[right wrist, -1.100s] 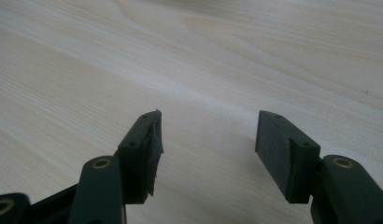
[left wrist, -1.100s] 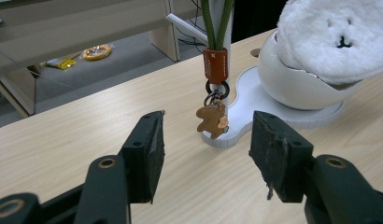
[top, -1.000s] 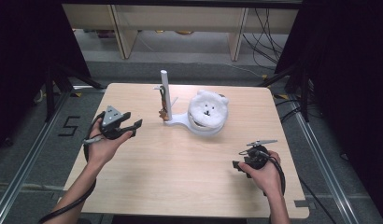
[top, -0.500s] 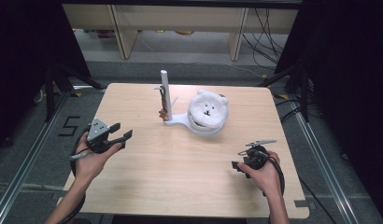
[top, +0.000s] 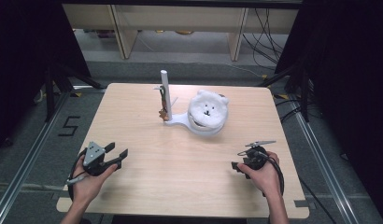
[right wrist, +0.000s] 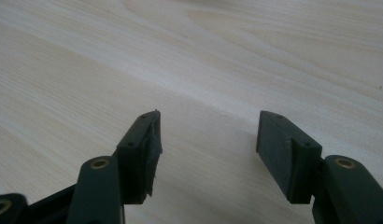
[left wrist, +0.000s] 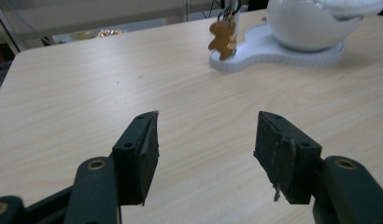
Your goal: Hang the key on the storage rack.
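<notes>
**Both grippers low and empty, stand well ahead**

The left gripper (top: 116, 156) sits near the table's (top: 180, 186) left front edge, its 2 jaws spread wide with nothing between them; they have just been opening. In the left gripper view only bare wood lies between the pads (left wrist: 142, 148).

The white stand (top: 178, 119) is well apart from that gripper, farther back and toward the table's middle. A thin white post (top: 164, 86) rises upright from its narrow end. A small brown gingerbread charm (left wrist: 222, 38) hangs beside the post, just over the flat base.

On the stand's wide end sits a white bowl (left wrist: 304, 30). A white plush bear head (top: 208, 110) rests in it, face up, filling the top.

The right gripper (top: 245, 158) is held near the table's right front, well apart from the stand. Its jaws are also wide apart, with only tabletop between the pads (right wrist: 147, 144).
</notes>
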